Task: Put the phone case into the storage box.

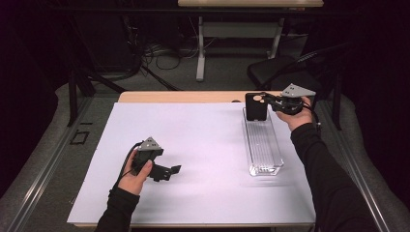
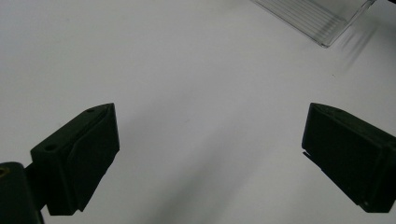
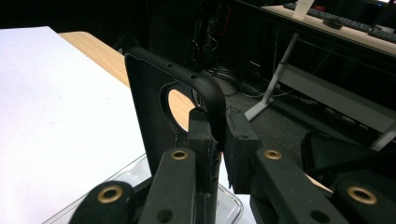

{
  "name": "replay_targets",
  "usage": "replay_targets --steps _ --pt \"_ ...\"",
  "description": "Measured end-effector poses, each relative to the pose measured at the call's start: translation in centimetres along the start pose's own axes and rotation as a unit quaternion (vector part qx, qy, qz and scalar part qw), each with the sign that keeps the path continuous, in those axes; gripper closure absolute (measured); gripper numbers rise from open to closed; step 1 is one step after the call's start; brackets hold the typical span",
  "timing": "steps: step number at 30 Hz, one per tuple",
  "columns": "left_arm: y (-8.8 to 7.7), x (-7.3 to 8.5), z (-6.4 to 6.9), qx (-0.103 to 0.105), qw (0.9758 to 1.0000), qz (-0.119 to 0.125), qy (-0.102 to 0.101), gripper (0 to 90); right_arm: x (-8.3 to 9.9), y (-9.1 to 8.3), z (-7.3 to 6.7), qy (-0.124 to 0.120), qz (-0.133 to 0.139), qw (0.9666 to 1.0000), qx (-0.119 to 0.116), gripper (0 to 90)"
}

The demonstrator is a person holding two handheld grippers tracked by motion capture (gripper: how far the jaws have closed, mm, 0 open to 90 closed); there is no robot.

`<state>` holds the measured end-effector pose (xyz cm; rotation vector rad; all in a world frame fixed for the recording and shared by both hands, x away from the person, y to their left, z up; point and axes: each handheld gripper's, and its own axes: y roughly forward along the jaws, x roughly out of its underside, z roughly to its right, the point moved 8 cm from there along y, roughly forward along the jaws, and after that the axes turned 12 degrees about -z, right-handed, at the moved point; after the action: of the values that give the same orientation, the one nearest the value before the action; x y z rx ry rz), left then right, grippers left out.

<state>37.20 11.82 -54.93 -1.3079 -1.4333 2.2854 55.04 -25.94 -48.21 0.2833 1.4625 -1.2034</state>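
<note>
A person in dark sleeves works two hand-held tools over a white-covered tabletop (image 1: 203, 145). The right tool (image 1: 269, 100) — held at the far right side, the forearm reaching in from the lower right corner and the wrist bent inward — pinches the edge of a black phone case (image 1: 256, 107) between its jaws, which point left toward the table's middle. The case stands upright over the far end of a long clear plastic tray (image 1: 263, 145) that lies lengthwise on the white sheet; whether its lower edge touches the tray cannot be told. In the right gripper view the case (image 3: 154, 107) rises from the jaws, its rounded camera cut-out showing the wooden tabletop edge behind it, the tray's rim (image 3: 231, 203) just below. The left tool (image 1: 169, 170) rests low near the front left of the sheet, well apart from the tray, the hand wrapped around its body from below — its jaws spread wide with nothing between them, bare white surface beneath in the left gripper view, where a corner of the tray (image 2: 322, 21) shows.
</note>
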Motion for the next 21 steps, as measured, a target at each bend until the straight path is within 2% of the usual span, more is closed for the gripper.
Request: replay_targets --steps 21 --pt "0.3 0.2 0.0 0.000 1.0000 -0.004 -0.002 4.4 0.4 1.7 0.0 -0.013 -0.004 0.9999 0.000 82.9"
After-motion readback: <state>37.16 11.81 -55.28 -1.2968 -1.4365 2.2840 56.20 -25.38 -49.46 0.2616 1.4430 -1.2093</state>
